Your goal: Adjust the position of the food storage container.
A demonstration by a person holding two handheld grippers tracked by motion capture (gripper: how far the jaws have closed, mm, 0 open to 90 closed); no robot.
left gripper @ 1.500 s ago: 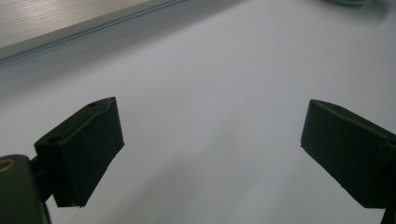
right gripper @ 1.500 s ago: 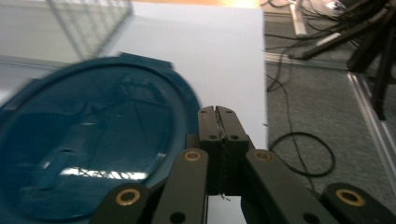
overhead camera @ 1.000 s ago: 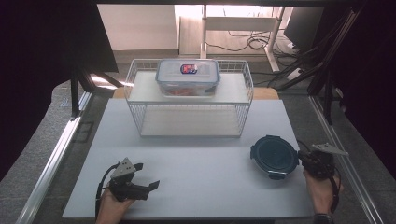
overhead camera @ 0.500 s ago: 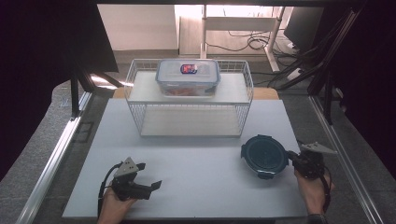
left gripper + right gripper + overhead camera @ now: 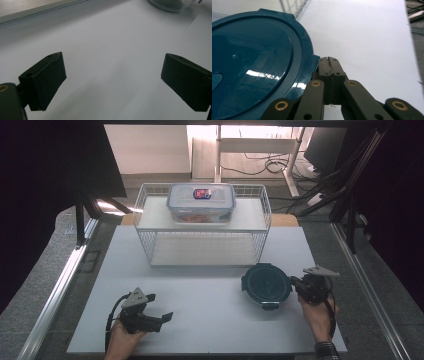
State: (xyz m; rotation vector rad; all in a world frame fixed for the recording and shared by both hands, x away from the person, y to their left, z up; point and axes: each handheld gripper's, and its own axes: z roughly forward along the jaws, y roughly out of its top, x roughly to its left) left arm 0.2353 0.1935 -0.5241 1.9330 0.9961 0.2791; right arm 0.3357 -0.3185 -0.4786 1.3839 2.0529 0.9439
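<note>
Round dark-teal lidded container (image 5: 266,284) sits on the white table (image 5: 210,320) in the lower right of the high view, in front of the right end of the wire rack (image 5: 202,227) and apart from it. At the container's right rim is the right gripper (image 5: 296,285), held by a hand that comes up from the bottom right corner. In the right gripper view the teal lid (image 5: 254,67) takes up the left half of the frame, and the right gripper's (image 5: 329,65) two black jaws are pressed flat together with nothing between them; their tips lie against a tab on the lid's rim, so the closed claw touches the container but does not grasp it.

In the lower left of the high view the left gripper (image 5: 162,311) rests over bare table, well apart from the container. Its jaws stand wide open in the left gripper view (image 5: 113,72), with only white tabletop between them.

On the rack's upper shelf, at the upper centre of the high view, stands a clear rectangular box (image 5: 201,201) with a clip-on lid.
</note>
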